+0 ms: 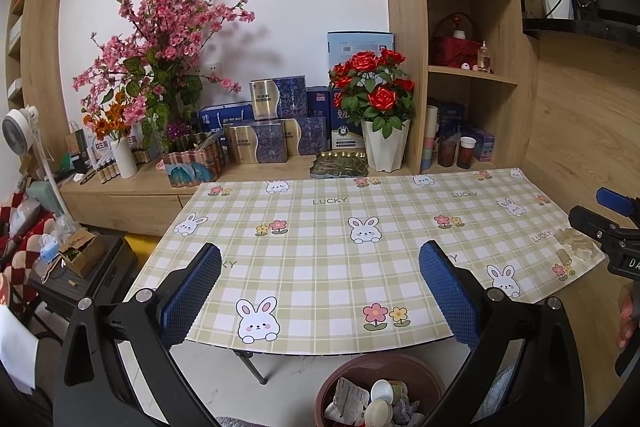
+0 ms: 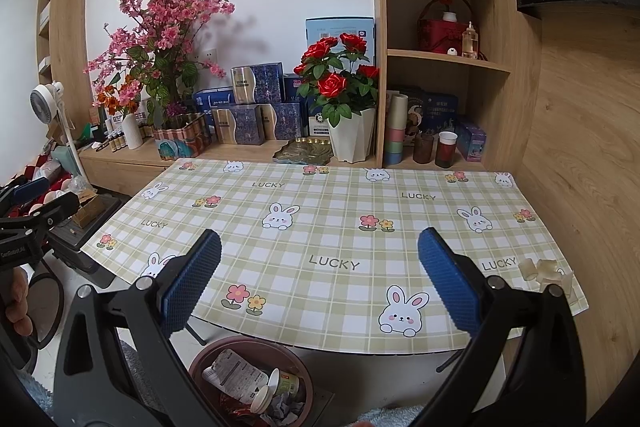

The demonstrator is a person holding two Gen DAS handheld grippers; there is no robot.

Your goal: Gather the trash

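A brown round trash bin (image 1: 332, 379) (image 2: 200, 359) stands on the floor below the table's near edge, holding a crumpled wrapper (image 2: 236, 373), small cups (image 2: 284, 385) and paper scraps. Pale crumpled plastic pieces (image 1: 576, 245) (image 2: 544, 273) lie at the table's right corner. My left gripper (image 1: 320, 287) hangs open over the near table edge, nothing between its blue pads. My right gripper (image 2: 320, 279) is open too and holds nothing; it also shows at the right edge of the left wrist view (image 1: 608, 223).
The table (image 2: 320, 227) wears a green checked cloth with rabbits and flowers. Behind it a wooden ledge carries a rose pot (image 1: 384, 143), pink blossom arrangement (image 1: 160, 39), blue boxes and a tray. Shelves with cups stand at right. A black case and cardboard box (image 1: 80, 251) sit at left.
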